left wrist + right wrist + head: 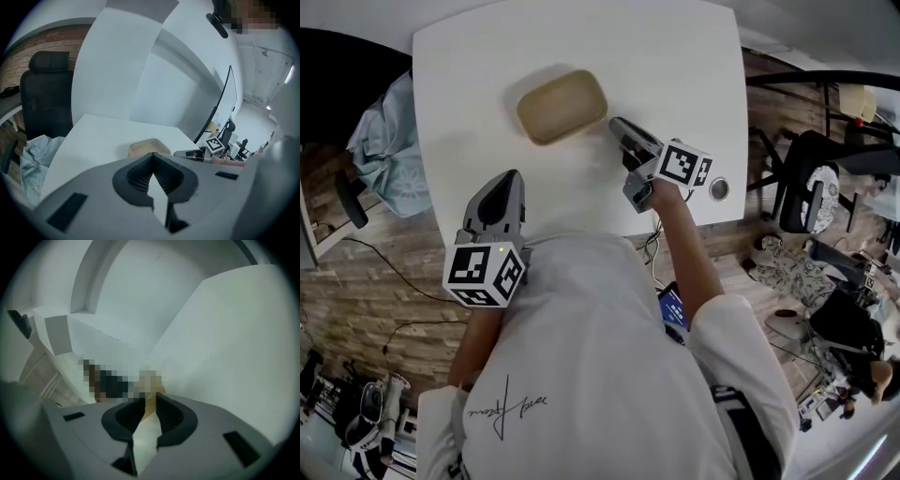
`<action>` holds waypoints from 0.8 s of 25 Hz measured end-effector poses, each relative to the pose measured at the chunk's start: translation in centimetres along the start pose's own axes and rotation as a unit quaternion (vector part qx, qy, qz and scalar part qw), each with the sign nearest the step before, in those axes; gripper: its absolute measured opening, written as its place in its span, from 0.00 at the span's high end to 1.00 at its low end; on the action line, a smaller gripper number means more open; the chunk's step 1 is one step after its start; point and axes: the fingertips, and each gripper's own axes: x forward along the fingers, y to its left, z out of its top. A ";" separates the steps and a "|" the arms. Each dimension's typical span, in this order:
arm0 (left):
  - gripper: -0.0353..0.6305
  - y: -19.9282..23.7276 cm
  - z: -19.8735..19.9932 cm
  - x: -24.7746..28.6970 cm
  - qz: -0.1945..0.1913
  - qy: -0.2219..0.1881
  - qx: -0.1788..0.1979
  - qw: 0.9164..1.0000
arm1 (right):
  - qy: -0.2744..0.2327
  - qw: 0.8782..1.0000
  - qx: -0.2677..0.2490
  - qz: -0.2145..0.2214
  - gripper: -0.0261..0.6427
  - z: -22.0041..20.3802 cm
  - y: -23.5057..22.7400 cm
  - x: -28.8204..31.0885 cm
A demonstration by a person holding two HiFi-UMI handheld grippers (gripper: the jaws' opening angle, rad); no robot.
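Note:
A shallow tan bowl [562, 106] with rounded corners lies on the white table [675, 66], toward its far side. My right gripper [614, 122] points at the bowl's right end, tips right beside the rim. In the right gripper view its jaws [150, 397] stand a narrow gap apart, and the tan bowl [152, 403] shows through that gap. I cannot tell whether they touch it. My left gripper [511, 178] hovers near the table's front edge, well short of the bowl. Its tips [152, 154] meet with nothing between them. The left gripper view shows the bowl [147, 147] ahead.
A pale blue cloth [389, 141] hangs off the table's left side by a black office chair [47, 89]. A round cable grommet [719, 189] sits near the table's right front corner. Chairs and clutter [811, 192] crowd the wooden floor to the right.

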 end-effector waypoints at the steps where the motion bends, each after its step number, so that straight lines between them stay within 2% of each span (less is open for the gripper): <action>1: 0.94 0.1 0.0 0.0 0.000 0.001 -0.001 1.000 | -0.001 1.000 0.004 0.002 0.86 0.0 0.0 0.1; 11: 0.94 0.0 -0.2 0.0 0.009 0.002 -0.008 1.000 | -0.016 0.997 0.067 0.036 0.86 0.3 -0.5 0.1; 20: 0.94 0.6 -0.3 0.0 0.008 0.006 -0.012 1.000 | -0.023 0.994 0.082 0.066 0.86 0.7 0.0 0.7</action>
